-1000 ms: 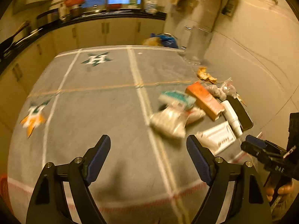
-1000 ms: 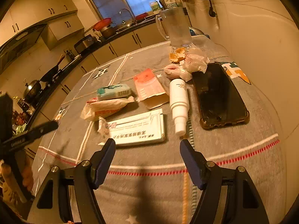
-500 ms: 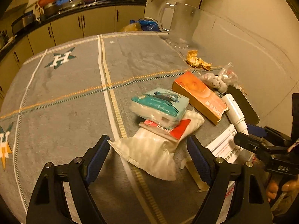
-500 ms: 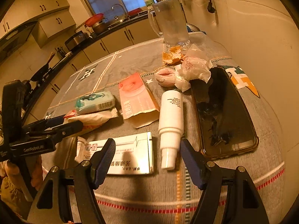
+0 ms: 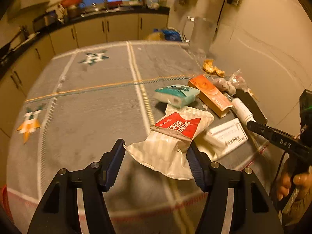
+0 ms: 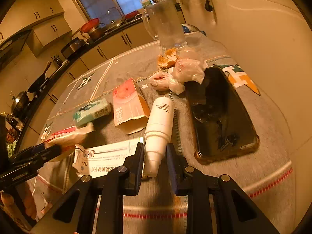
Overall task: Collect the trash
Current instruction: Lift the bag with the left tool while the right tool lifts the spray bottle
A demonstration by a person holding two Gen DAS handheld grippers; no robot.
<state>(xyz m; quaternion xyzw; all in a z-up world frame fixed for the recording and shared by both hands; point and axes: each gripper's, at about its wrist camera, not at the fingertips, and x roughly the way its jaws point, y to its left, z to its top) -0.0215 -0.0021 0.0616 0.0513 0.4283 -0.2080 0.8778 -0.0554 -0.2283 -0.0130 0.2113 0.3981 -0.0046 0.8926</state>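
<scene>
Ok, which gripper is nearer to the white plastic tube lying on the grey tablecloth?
Right. The right gripper has its fingers either side of the white plastic tube's cap end, closing. The left gripper sits further off, closing around the crumpled red-and-white wrapper.

Black angular frames with silver screws and dark blue finger pads [image 5: 115, 161] are seen on both grippers; "DAS" is printed on the right gripper [image 5: 253, 125].

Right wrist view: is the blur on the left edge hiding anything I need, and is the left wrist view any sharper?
Right wrist view: motion blur smears the red-and-white wrapper; the white bottle stays sharp, and the phone mirrors the room. Left wrist view: that wrapper reads clearly; the far counter is soft, the table edges bowed by fisheye.
</scene>
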